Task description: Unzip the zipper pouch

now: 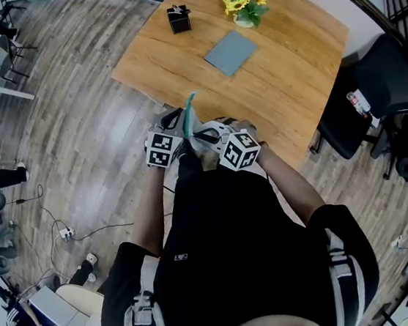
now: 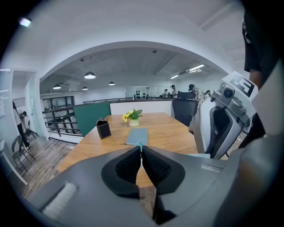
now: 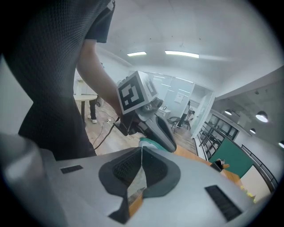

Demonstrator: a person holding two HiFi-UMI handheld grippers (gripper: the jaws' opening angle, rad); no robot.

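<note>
While you stand at the near edge of the wooden table (image 1: 291, 89), you hold the zipper pouch (image 1: 190, 116) up in the air between your two grippers, just off the table and over the floor. The pouch is teal, and its thin top sticks up above both grippers in the head view. Your left gripper (image 2: 141, 150) has its jaws pressed together on a small teal bit of the pouch, and that bit pokes out right at the tips. Your right gripper (image 3: 141, 153) has its jaws pressed tight too. A thin, pale sheet runs down the gap between them, and it looks like the side of the pouch. The two grippers sit very close, almost touching, with the pouch in the middle. In the right gripper view, a teal edge of the pouch shows just under the left gripper. You cannot tell from any view if the zipper is open or closed. Farther back on the table sits a flat grey-blue pad (image 1: 231, 52). Behind the pad there is a small black box (image 1: 179, 19) and a little pot of yellow flowers (image 1: 246, 7), and all three are well apart from the pouch. A black chair (image 1: 380, 93) stands at the right side of the table.
</note>
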